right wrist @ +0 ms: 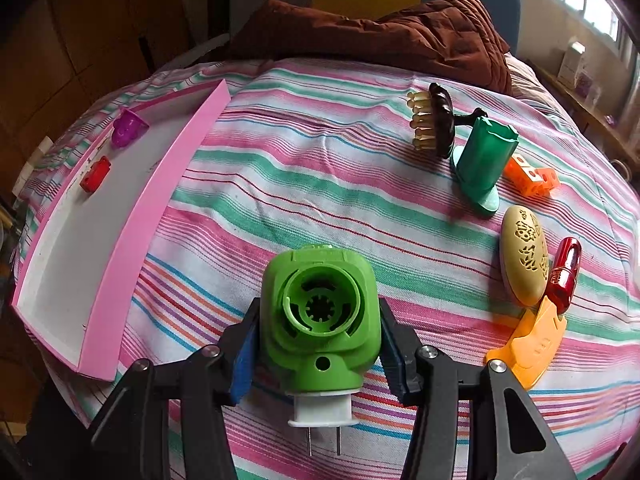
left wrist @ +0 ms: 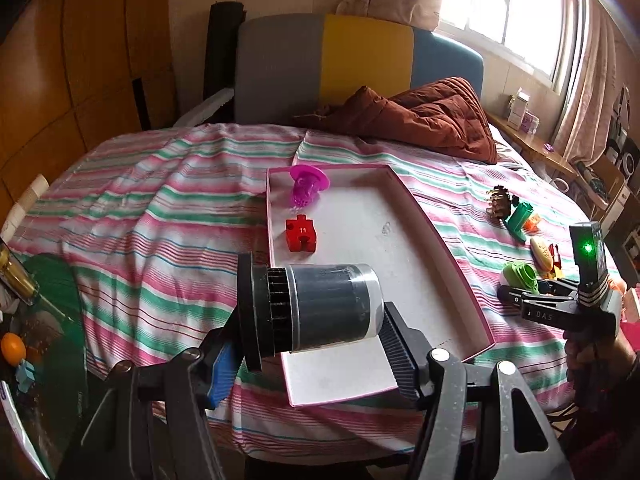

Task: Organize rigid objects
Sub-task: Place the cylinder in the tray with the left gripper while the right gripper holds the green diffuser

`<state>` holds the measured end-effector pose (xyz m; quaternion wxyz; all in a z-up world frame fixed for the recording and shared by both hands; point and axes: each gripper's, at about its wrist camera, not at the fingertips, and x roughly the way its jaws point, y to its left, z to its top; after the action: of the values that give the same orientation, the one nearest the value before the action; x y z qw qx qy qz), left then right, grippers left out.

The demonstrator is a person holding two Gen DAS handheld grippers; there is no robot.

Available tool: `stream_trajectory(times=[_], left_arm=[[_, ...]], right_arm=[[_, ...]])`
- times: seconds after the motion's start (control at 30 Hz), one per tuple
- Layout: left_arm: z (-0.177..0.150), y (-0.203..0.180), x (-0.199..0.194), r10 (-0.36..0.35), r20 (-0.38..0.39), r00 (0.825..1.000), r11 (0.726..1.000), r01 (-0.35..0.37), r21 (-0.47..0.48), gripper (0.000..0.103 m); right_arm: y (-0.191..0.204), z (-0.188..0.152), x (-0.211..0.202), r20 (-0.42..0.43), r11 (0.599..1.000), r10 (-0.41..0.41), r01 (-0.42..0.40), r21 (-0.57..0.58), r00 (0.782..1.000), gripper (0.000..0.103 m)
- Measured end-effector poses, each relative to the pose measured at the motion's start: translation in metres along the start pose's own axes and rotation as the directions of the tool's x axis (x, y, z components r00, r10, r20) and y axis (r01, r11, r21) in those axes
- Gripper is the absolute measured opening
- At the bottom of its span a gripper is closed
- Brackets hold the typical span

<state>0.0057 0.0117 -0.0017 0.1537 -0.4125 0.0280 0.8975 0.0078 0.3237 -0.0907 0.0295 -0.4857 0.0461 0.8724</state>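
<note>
My left gripper [left wrist: 312, 328] is shut on a dark cylinder with a black cap [left wrist: 320, 308], held sideways above the near end of the pink tray [left wrist: 452, 256]. The tray holds a magenta plastic piece [left wrist: 306, 186] and a red block [left wrist: 301, 234]. My right gripper [right wrist: 318, 340] is shut on a green plug-in device [right wrist: 320, 320] with white base and prongs, just above the striped bedsheet. It also shows in the left wrist view [left wrist: 520, 280]. The tray [right wrist: 132, 256] lies to its left.
On the sheet to the right lie a dark brush [right wrist: 436, 124], a green stand [right wrist: 482, 164], an orange cube piece [right wrist: 532, 176], a beige oval case [right wrist: 524, 256], a red lipstick [right wrist: 564, 272] and an orange clip [right wrist: 528, 344]. A brown quilt [right wrist: 380, 36] lies at the back.
</note>
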Motion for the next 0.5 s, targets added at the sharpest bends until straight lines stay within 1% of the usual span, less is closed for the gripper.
stream_trajectory(times=[0.07, 0.17, 0.2, 0.33, 0.5], left_arm=[[0.001, 0.005, 0.004, -0.025, -0.019, 1.000, 0.999, 0.025, -0.032, 0.065], [0.006, 0.014, 0.013, -0.084, -0.045, 0.995, 0.993, 0.080, -0.091, 0.065], [0.007, 0.015, 0.016, -0.091, -0.048, 0.995, 0.991, 0.086, -0.100, 0.065], [0.022, 0.012, 0.026, -0.137, -0.043, 0.990, 0.985, 0.132, -0.113, 0.065], [0.054, 0.000, 0.051, -0.152, -0.020, 0.988, 0.986, 0.151, -0.069, 0.065]], right_arm=[[0.001, 0.000, 0.001, 0.002, 1.000, 0.000, 0.000, 0.001, 1.000, 0.053], [0.001, -0.001, 0.001, 0.007, 1.000, 0.002, -0.002, 0.008, 1.000, 0.053], [0.001, -0.001, 0.001, 0.009, 1.000, 0.003, -0.003, 0.010, 1.000, 0.053], [0.001, -0.001, 0.002, 0.013, 1.000, 0.004, -0.004, 0.014, 1.000, 0.053], [0.000, -0.002, 0.001, 0.019, 1.000, 0.009, -0.009, 0.023, 1.000, 0.053]])
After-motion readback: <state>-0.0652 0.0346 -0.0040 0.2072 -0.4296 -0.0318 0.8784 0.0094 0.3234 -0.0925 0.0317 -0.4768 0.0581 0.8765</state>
